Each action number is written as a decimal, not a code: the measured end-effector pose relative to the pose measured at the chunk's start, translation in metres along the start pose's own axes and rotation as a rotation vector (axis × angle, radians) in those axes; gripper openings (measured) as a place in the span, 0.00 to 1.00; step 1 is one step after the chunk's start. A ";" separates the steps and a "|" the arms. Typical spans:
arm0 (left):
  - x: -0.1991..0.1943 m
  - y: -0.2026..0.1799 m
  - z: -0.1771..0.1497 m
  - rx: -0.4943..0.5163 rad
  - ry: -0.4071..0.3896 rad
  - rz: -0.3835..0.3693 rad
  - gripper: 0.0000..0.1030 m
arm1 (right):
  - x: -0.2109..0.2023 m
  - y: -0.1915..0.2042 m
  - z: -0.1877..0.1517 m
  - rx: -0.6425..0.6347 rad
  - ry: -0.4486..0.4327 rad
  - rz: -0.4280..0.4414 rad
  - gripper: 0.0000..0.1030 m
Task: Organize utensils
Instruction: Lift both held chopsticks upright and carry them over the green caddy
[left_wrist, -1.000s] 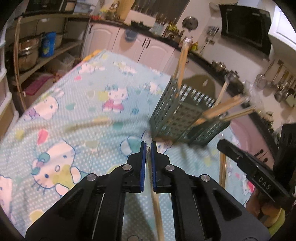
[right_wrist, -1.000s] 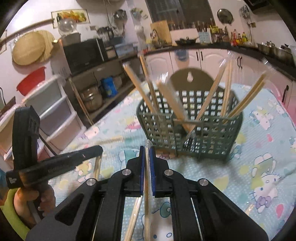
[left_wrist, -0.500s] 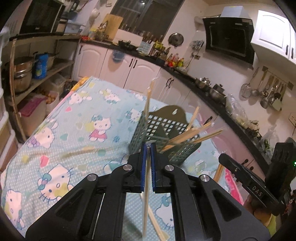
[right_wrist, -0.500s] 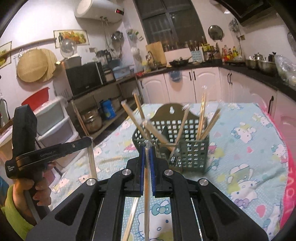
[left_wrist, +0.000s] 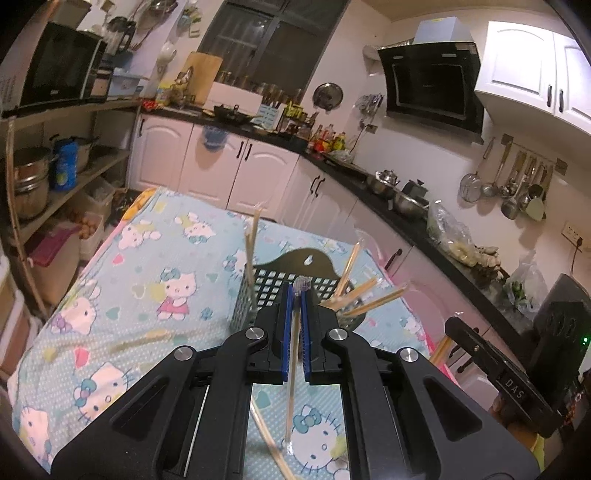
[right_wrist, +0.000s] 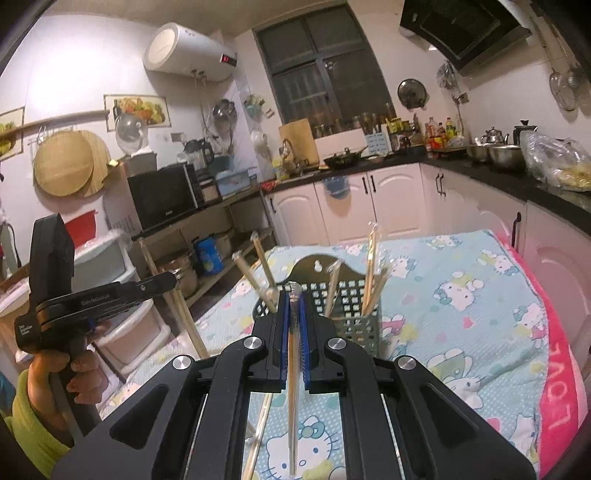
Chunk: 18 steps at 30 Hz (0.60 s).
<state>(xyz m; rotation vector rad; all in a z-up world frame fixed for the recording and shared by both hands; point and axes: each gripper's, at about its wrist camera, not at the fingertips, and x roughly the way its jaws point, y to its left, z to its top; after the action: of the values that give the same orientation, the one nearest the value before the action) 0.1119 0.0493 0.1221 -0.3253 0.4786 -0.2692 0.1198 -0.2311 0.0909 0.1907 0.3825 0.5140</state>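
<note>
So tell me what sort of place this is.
A home kitchen: a range hood on the wall, ladles hanging on a rail, and pots on a black counter over white cabinets.

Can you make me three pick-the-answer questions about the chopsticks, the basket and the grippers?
1. Where is the green basket?
A. on the cartoon-cat tablecloth
B. on the counter
C. on the floor

2. What colour are the pads of the left hand-held gripper?
A. red
B. blue
C. yellow

3. What is the right hand-held gripper doing?
A. standing open
B. pinching a wrapped chopstick
C. gripping a spoon

Answers: 1 A, it stands on the cloth. 2 B, both pads are blue. 3 B, the chopstick runs between its shut pads.
</note>
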 end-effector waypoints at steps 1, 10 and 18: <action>0.000 -0.002 0.003 0.006 -0.006 -0.002 0.01 | -0.003 -0.001 0.001 0.003 -0.008 -0.001 0.05; 0.000 -0.013 0.023 0.036 -0.043 -0.017 0.01 | -0.012 -0.011 0.022 0.008 -0.068 -0.031 0.05; -0.001 -0.021 0.051 0.065 -0.101 -0.015 0.01 | -0.012 -0.014 0.050 -0.026 -0.127 -0.057 0.05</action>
<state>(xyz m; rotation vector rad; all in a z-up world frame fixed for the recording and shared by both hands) 0.1320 0.0427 0.1730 -0.2783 0.3671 -0.2808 0.1362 -0.2530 0.1365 0.1861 0.2566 0.4477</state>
